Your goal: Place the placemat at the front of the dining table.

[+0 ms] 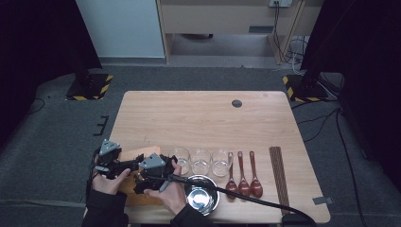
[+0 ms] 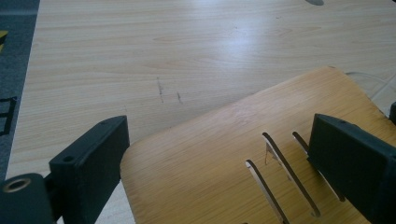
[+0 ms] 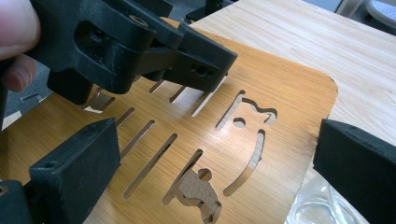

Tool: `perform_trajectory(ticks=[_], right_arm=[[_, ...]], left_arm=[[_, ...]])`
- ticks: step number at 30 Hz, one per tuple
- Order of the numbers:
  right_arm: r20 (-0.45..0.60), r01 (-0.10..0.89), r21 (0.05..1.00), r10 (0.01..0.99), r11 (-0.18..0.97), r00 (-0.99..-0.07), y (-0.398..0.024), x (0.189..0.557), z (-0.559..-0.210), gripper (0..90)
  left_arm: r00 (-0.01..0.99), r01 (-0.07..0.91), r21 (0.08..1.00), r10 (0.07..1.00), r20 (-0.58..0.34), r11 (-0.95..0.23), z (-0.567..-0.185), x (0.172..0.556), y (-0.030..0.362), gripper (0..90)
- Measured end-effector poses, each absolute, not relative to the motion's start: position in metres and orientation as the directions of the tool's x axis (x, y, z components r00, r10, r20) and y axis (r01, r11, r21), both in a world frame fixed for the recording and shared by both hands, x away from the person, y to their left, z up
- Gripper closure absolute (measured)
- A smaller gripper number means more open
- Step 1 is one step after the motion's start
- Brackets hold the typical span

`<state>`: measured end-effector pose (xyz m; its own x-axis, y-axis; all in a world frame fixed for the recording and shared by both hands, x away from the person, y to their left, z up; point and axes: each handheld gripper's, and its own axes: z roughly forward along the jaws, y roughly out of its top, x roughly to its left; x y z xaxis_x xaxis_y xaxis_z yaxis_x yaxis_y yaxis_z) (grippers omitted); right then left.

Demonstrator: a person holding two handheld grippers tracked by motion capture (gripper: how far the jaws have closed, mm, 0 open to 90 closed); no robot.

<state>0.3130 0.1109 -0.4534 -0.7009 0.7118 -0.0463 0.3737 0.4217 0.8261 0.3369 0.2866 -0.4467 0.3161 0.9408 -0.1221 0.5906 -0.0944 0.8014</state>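
The flat bamboo board with slot cut-outs [image 3: 261,116] lies at the near left table [image 1: 198,113] corner, beside three clear glasses [image 1: 201,161]. The left gripper [image 2: 219,163] and right gripper [image 3: 210,177] both hover over it, jaws wide, gripping nothing.

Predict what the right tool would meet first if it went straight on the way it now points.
Probably the left tool, which lies just ahead over the slotted wooden board; depth is unclear, so the right tool might graze the board first.
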Motion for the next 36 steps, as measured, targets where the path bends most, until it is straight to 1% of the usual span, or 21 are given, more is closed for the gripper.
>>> perform_trajectory(ticks=[36], right_arm=[[-0.073,0.311,0.868,0.72,0.387,-0.69,0.095,0.327,-0.417,1.1]], left_arm=[[0.327,0.531,0.836,0.943,-0.053,-0.137,-0.401,0.352,0.269,5.8]])
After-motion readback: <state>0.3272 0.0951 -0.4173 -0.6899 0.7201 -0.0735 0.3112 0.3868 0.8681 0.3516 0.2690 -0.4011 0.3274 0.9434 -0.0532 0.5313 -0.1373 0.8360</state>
